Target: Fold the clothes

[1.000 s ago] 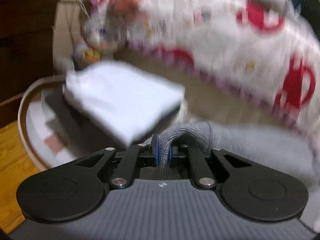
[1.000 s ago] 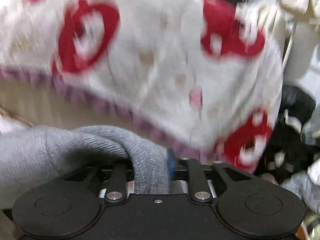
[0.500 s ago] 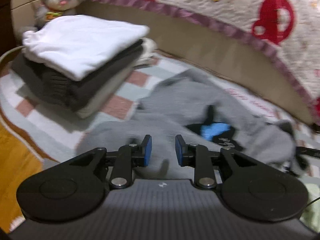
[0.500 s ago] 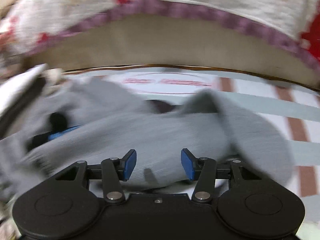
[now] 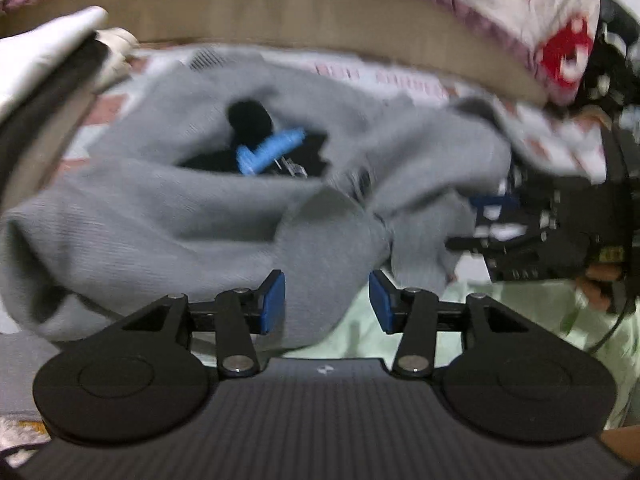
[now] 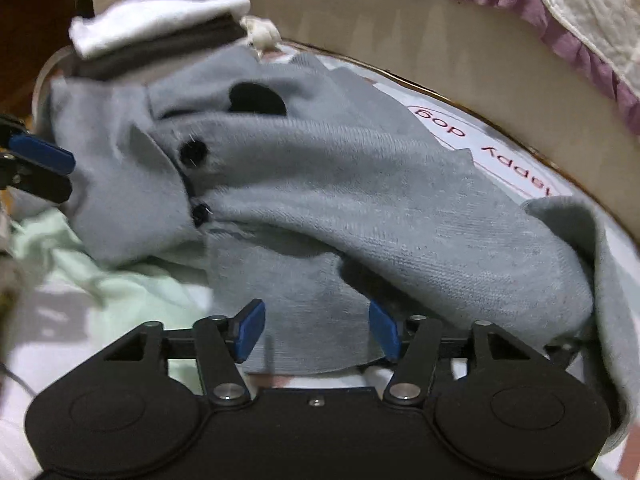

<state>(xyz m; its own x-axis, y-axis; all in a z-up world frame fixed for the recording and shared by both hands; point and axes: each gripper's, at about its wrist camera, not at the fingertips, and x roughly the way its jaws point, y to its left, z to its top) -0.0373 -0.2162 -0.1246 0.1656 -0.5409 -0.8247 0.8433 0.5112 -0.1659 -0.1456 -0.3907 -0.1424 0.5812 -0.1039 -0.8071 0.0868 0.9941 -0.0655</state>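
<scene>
Sweater (image 6: 360, 200) lying rumpled on mat | left gripper (image 5: 327, 303), right gripper (image 6: 316, 330) fingers spreading, pinching nothing | flatten before folding.

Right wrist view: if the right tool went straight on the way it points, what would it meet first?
Most likely the grey knit garment, whose hem already lies between the opening pads of the right tool; depth is hard to judge.

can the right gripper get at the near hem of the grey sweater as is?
Probably yes. The right gripper has its jaws opening, and the grey sweater hem already lies between the pads, unpinched. Nothing covers that edge; the folded stack sits far behind.
</scene>
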